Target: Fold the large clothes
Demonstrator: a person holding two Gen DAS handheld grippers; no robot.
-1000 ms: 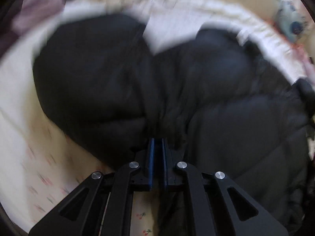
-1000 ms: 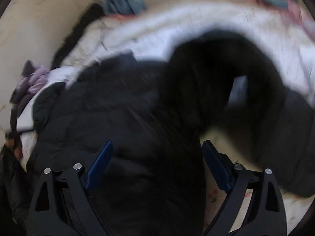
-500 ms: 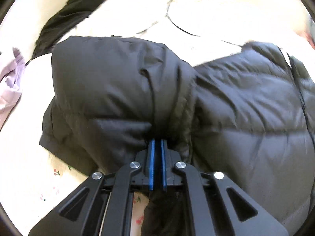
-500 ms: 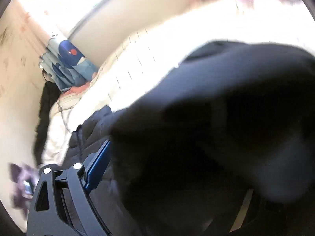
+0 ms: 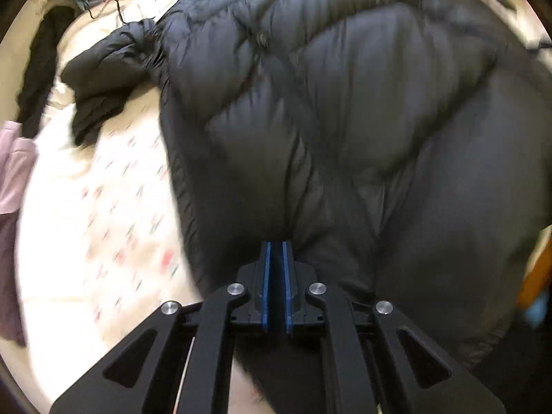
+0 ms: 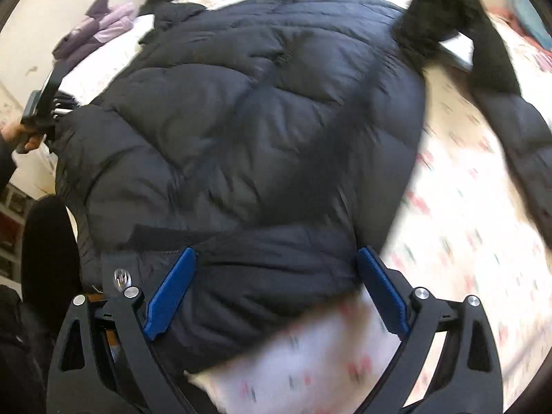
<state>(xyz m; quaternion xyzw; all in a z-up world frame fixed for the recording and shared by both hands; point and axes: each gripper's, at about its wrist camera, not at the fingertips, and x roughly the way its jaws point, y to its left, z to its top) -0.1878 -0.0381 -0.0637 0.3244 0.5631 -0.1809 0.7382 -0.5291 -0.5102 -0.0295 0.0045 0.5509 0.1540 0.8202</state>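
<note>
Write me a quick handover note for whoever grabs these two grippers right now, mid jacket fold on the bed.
Left gripper: shut on the black puffer jacket, pinching its near edge.
Right gripper: open, jaws wide apart over the jacket's near hem, gripping nothing.
Jacket: spread across the floral bedsheet, one sleeve flung out to the right side, the other sleeve bunched at the left.
Done: jacket laid out roughly flat on the bed.
Left: no fold is visible yet; the sleeves likely need bringing in over the body, then the body folding.

Bed (image 6: 459, 241), white floral sheet; black puffer jacket (image 6: 262, 120) spread on it, lilac garment (image 6: 100, 27) near edge.
</note>
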